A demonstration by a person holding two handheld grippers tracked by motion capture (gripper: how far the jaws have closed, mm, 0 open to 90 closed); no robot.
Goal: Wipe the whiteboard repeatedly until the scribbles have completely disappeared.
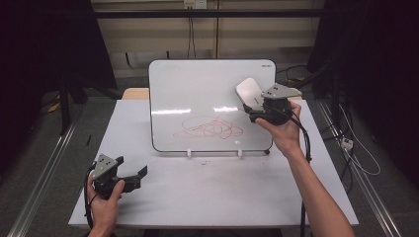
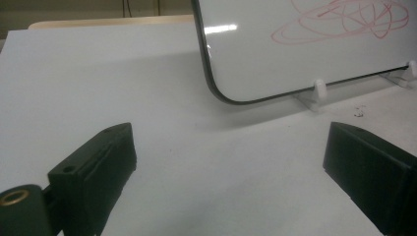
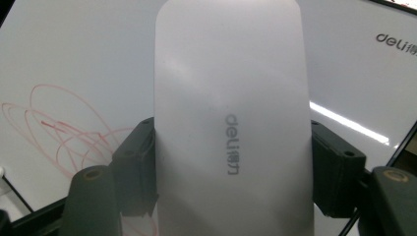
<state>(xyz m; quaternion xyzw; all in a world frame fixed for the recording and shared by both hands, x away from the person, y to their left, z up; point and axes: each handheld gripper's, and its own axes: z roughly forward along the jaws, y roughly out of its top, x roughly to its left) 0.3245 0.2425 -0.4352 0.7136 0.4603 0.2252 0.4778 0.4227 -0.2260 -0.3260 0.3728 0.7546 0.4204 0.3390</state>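
Right gripper: clamped on the eraser, held at the board's right edge, above the red scribble.
Left gripper: jaws apart, idle on the table.
Risk: a hard wipe could tip the board (propped on small feet).

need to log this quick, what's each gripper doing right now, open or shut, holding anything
Left gripper: open, nothing between its fingers, low over the table.
Right gripper: shut on the white eraser, held up at the whiteboard.
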